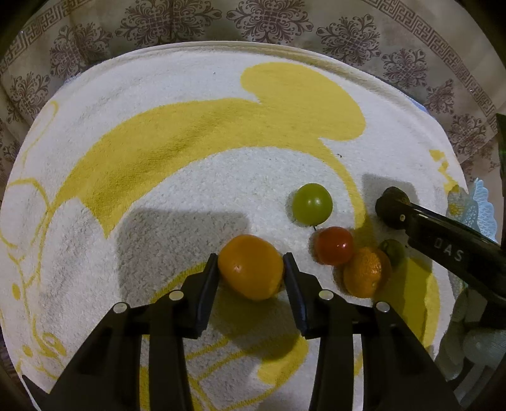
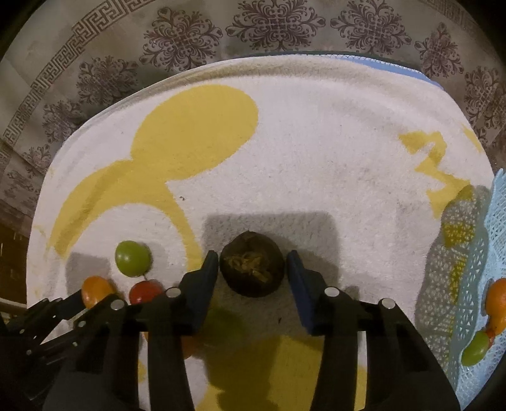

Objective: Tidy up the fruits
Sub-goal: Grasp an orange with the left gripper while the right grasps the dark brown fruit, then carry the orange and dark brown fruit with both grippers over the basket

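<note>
Patterned cloth (image 1: 278, 22) in grey-brown, with floral medallions and a key border, covers the surface; a white towel (image 1: 158, 95) with yellow figures lies spread over it.

Left gripper (image 1: 252, 264): pointing steeply down at the towel, jaws drawn in on either side of an orange fruit (image 1: 250, 267), both pads touching its sides. The fruit rests on the towel.

Right gripper (image 2: 253, 262): also pointing down, jaws set close around a dark brown round fruit (image 2: 252, 268); the left pad touches it, a sliver of gap shows at the right pad, so a firm grip cannot be told. The fruit sits on the towel.

Loose fruit on the towel, between the two grippers:
- green round fruit (image 1: 312, 204), standing alone, just beyond the red one;
- red tomato-like fruit (image 1: 335, 245), touching the second orange fruit;
- second orange fruit (image 1: 367, 272), nearest the right gripper's arm;
- small green fruit (image 1: 392, 251), partly hidden behind the second orange fruit.

Pale blue mesh basket (image 2: 474, 284) at the towel's right edge, holding an orange fruit in the basket (image 2: 498, 300) and a green fruit in the basket (image 2: 474, 347).
</note>
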Action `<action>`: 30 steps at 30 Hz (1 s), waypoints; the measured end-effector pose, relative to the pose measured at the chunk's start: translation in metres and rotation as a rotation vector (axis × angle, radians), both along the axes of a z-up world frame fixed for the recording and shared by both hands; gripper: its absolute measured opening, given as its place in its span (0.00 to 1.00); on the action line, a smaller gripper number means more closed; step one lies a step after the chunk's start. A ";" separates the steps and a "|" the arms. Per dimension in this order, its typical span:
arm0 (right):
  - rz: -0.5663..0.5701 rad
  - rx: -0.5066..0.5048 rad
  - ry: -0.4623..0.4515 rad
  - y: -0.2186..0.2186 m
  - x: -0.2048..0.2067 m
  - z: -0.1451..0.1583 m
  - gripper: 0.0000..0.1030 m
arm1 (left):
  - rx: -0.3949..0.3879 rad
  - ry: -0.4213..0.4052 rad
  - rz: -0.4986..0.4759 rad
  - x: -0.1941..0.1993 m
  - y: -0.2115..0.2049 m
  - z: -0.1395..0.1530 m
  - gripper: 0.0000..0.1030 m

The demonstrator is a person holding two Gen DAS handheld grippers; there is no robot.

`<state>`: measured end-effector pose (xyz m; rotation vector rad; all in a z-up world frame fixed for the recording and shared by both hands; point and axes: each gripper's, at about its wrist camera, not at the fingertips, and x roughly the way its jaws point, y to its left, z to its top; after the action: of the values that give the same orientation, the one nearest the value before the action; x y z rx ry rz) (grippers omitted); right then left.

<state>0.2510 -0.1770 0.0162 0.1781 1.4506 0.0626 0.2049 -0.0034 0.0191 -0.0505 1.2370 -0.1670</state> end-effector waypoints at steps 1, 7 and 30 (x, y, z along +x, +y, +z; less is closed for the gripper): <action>0.007 0.000 -0.004 0.001 -0.001 0.000 0.41 | 0.001 0.000 0.000 0.000 0.000 0.000 0.40; 0.018 0.011 -0.010 0.004 -0.014 0.000 0.40 | 0.004 0.000 0.000 -0.002 0.000 0.001 0.40; 0.092 0.173 -0.012 0.010 -0.107 0.044 0.40 | 0.018 -0.032 0.049 -0.047 0.014 0.027 0.40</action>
<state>0.1438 -0.1675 0.0599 0.2519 1.4409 0.2641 0.1578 0.0102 0.0464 -0.0623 1.2046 -0.1140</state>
